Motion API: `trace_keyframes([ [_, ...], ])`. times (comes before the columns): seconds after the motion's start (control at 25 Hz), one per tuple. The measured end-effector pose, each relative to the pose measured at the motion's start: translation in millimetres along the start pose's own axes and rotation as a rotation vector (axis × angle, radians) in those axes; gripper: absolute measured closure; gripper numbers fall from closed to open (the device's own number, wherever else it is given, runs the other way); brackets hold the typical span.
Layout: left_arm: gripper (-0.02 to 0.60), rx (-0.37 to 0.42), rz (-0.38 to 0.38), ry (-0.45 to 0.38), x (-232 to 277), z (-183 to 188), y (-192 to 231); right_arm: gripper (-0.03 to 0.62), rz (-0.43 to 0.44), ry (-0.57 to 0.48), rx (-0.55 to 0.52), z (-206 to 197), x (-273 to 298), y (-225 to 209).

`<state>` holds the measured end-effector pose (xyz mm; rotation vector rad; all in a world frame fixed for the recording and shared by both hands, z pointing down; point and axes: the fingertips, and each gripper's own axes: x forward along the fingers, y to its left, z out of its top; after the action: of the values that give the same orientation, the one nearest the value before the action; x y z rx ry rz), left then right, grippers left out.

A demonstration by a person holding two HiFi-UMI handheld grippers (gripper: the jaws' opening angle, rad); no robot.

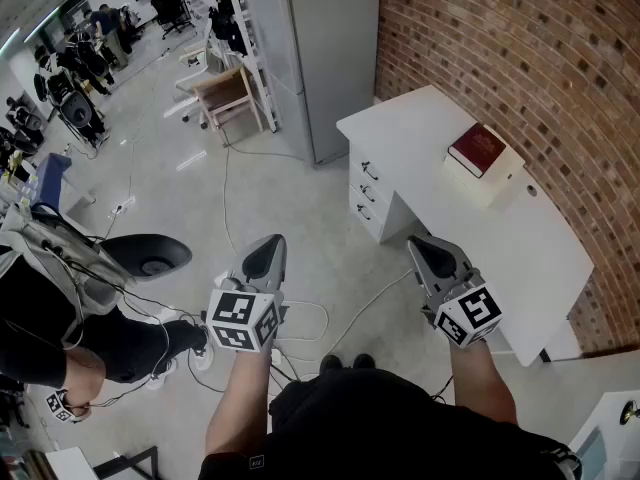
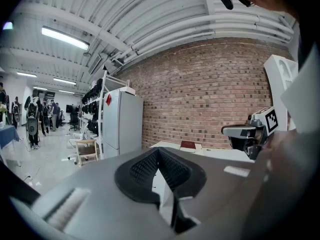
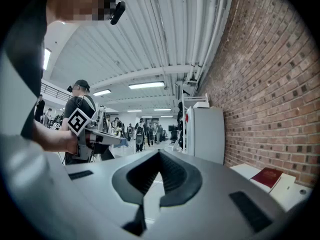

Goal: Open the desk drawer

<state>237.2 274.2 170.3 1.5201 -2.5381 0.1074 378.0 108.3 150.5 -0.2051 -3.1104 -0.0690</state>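
A white desk [image 1: 520, 258] stands along the brick wall at the right. Its drawer stack [image 1: 368, 194] faces the open floor, with three dark handles, all fronts flush. A dark red book [image 1: 477, 149] lies on a white box on the desk top. I hold both grippers in the air over the floor, short of the desk. My left gripper [image 1: 275, 240] is shut and empty, well to the left of the drawers. My right gripper [image 1: 417, 242] is shut and empty, just before the desk's near edge. In the left gripper view the jaws [image 2: 159, 151] meet, and so do those in the right gripper view [image 3: 160, 154].
A tall grey cabinet [image 1: 320, 58] stands beyond the desk, with a wooden chair [image 1: 230, 93] to its left. Cables [image 1: 300, 320] trail over the floor below my hands. A person in black [image 1: 60, 318] and a black stool [image 1: 150, 254] are at the left.
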Motion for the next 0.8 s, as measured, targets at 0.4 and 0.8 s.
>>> trace_keyframes([
  [0.4,0.570,-0.003,-0.021,-0.003,1.0,0.7,-7.5,0.583,0.002,-0.001,-0.013,3.9,1.8,1.2],
  [0.8,0.568,0.014,-0.017,-0.014,-2.7,-0.6,-6.3,0.582,-0.008,0.038,-0.010,-5.2,5.8,5.1],
])
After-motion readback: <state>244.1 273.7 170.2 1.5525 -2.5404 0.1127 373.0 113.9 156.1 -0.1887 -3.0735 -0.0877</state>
